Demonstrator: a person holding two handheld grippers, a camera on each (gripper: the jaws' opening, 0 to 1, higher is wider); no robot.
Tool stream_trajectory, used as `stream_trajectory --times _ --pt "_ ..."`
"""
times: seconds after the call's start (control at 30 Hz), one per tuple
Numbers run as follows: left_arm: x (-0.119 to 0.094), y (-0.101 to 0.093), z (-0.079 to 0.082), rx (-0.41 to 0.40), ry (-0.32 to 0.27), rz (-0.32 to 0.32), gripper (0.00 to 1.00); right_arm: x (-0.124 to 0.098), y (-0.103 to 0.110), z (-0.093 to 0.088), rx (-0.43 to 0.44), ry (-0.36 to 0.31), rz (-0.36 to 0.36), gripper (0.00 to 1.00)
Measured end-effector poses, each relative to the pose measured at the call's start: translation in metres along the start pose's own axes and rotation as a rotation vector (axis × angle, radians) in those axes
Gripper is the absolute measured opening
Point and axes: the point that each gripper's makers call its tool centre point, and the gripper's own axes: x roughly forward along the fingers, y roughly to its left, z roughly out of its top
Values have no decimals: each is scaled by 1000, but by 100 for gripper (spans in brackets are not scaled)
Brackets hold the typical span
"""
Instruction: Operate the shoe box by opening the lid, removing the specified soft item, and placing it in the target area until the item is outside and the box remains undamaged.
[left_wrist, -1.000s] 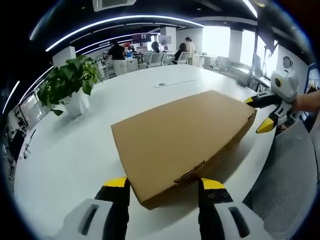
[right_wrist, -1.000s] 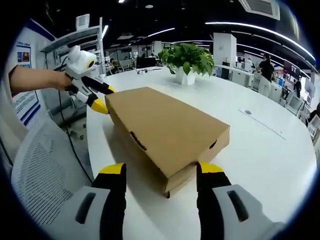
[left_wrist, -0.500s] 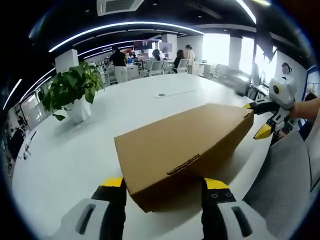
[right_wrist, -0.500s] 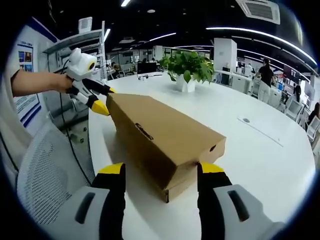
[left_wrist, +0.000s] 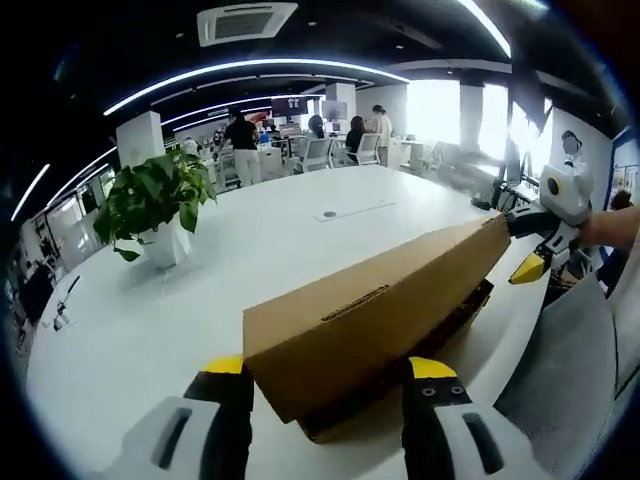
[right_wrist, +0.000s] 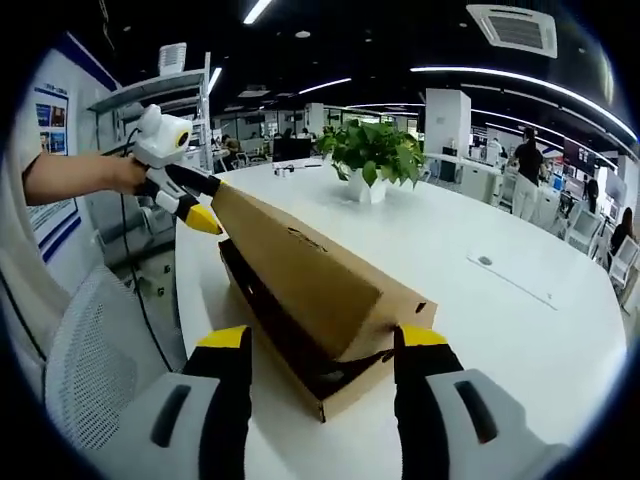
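While both my grippers, left (left_wrist: 324, 375) and right (right_wrist: 324, 342), fingers apart, are flanking box ends, lid (right_wrist: 300, 270) is tilting up off shoe box (right_wrist: 345, 392) on surface (left_wrist: 150, 330).

The room is bright. Long white ceiling light strips (left_wrist: 250, 68) glow overhead, and big windows (left_wrist: 440, 85) at the back shine so hard they look washed out. The round white table (left_wrist: 150, 320) gleams — soft shadows sit under the brown cardboard box (left_wrist: 370, 310). Straight lines bend near the edges, and far-off people look fuzzy.
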Motion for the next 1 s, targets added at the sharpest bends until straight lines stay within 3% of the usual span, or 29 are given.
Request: stream_trajectory --times 0.47,1.0 --pt "2 19 28 -9 -71 43 50 1 -15 25 -4 -49 -28 53" --pt "13 60 53 22 -120 154 22 8 -39 48 -30 -62 -50 51"
